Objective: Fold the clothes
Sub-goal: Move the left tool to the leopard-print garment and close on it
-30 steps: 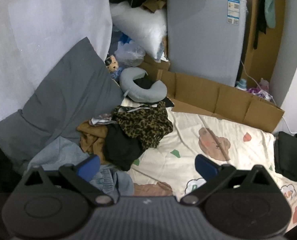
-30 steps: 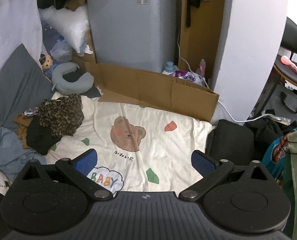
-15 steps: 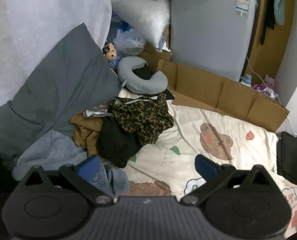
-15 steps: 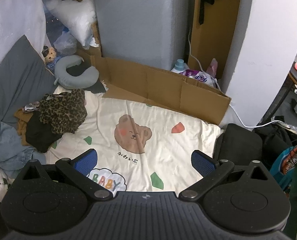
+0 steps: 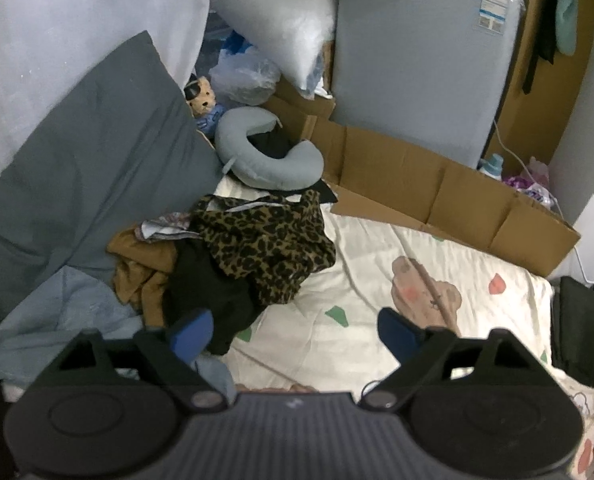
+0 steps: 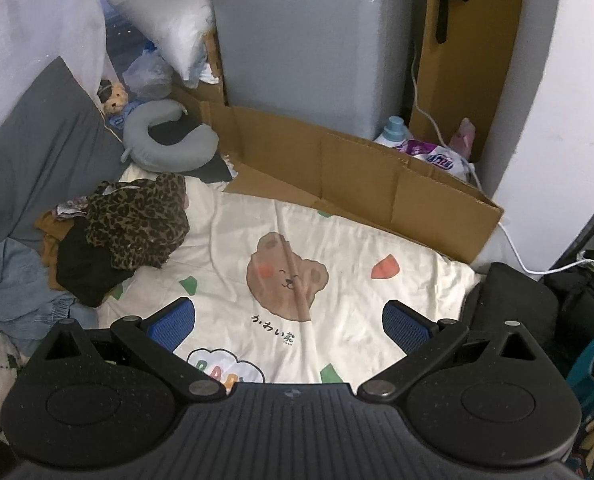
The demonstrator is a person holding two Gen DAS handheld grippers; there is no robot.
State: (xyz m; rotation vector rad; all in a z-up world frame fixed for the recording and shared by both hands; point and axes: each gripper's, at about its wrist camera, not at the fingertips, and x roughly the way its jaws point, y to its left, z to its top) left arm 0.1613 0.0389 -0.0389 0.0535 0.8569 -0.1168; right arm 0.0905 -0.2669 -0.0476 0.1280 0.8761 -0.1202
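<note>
- The left gripper (image 5: 293,330) hangs over the near edge of the bed, its jaws spread wide apart and holding nothing; the blue pads (image 5: 189,334) touch no fabric.
- The right gripper (image 6: 289,326) is poised above the cream bedsheet (image 6: 397,300), its jaws likewise wide apart and empty, framing the printed brown bear (image 6: 287,276) and the "BABY" cloud beneath it.
- Just past the left gripper, a light blue denim garment (image 5: 57,320) lies crumpled at the bed's left side.
- The heap of clothes awaiting folding sits on the left part of the sheet: a black garment (image 5: 209,292) in front, a mustard-brown piece (image 5: 141,272) beside it, and a leopard-print garment (image 5: 265,244) draped on top.
- A large grey pillow (image 5: 93,176) leans against the wall to the left of the heap.
- Behind the clothes, a grey neck pillow (image 5: 265,160) rests at the head of the sheet, with a small teddy bear (image 5: 203,98) just beyond it.
- A flattened cardboard box (image 6: 357,176) stands along the sheet's far edge.
- Farthest back, a tall grey appliance (image 6: 309,40) rises behind the cardboard, a white pillow (image 6: 169,20) propped beside it.
</note>
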